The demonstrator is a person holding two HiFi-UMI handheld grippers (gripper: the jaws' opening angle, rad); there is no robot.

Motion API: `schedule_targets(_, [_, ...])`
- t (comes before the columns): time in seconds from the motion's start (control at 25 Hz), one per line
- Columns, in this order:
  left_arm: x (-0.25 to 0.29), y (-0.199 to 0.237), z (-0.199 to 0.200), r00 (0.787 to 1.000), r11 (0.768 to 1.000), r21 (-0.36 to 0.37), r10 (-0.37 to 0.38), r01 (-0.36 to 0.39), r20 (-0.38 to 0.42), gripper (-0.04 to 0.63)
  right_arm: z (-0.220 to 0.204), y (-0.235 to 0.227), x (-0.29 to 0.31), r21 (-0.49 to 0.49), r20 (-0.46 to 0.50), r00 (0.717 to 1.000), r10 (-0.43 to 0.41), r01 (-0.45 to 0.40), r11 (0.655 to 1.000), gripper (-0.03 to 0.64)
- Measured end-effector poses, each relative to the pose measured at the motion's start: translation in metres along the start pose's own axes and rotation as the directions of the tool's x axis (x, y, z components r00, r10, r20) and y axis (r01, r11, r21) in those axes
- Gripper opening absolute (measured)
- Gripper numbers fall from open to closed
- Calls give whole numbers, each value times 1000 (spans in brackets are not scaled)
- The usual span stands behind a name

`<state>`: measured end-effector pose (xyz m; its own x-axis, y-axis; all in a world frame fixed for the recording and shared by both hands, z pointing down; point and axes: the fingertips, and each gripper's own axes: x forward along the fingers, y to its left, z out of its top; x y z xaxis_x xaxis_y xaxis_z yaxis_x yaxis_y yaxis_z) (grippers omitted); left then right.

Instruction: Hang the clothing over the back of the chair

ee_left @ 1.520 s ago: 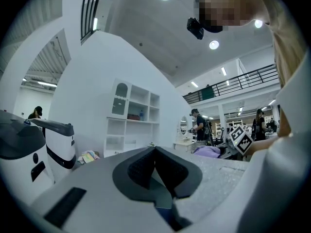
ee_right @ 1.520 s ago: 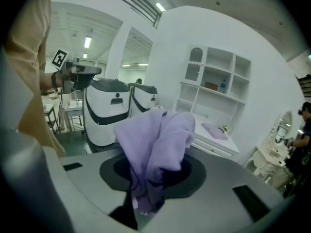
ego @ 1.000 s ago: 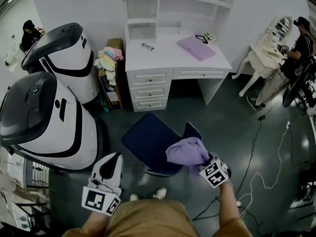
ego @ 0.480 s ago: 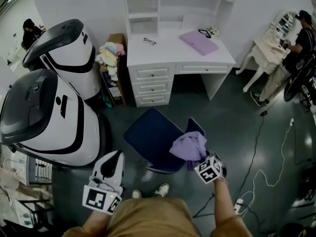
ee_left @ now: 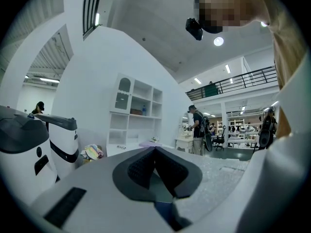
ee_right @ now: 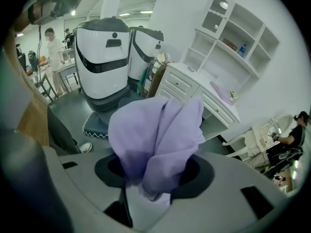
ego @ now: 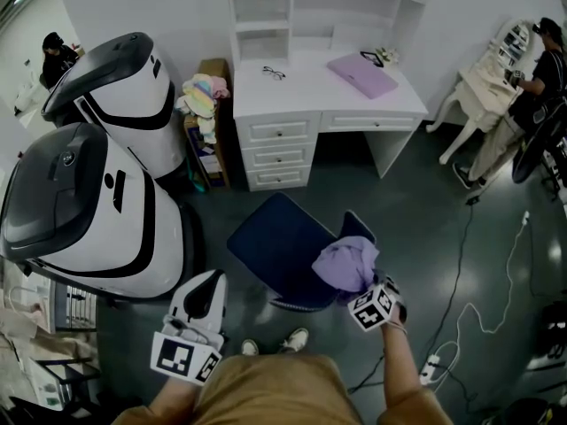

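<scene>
A navy chair (ego: 275, 251) stands in front of the white desk, its backrest (ego: 357, 228) on the right side. A bunched purple garment (ego: 345, 264) lies over that backrest's near end. My right gripper (ego: 363, 289) points steeply down at it from the near side. In the right gripper view the garment (ee_right: 155, 135) fills the gap of the right gripper (ee_right: 155, 178); the jaws are opening and the cloth still touches both pads. My left gripper (ego: 205, 283) hangs low at the left, away from the chair. The left gripper (ee_left: 154, 152) points level, shut and empty.
A white desk (ego: 328, 104) with drawers and shelves holds a purple folder (ego: 361, 73) and glasses (ego: 273, 72). Two big white and black machines (ego: 84, 206) stand on the left. Cables (ego: 461, 317) run over the floor at right. A person (ego: 536, 78) stands far right.
My right gripper has sunk with the purple garment, bringing it lower onto the chair's backrest. The left gripper has stayed where it was.
</scene>
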<state>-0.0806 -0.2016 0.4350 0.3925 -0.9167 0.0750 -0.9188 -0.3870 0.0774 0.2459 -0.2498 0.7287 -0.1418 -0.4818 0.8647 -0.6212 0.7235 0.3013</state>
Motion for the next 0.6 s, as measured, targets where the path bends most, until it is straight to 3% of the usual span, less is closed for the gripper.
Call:
schedule_targets(0.32, [-7, 22, 1, 999, 999, -16, -40, 40, 7, 3, -1, 11, 10, -37, -101, 993, -55, 52, 998, 278])
schedule_targets(0.6, [-15, 41, 6, 997, 997, -15, -73, 73, 13, 5, -4, 19, 2, 5, -146, 985, -89, 91, 996, 330])
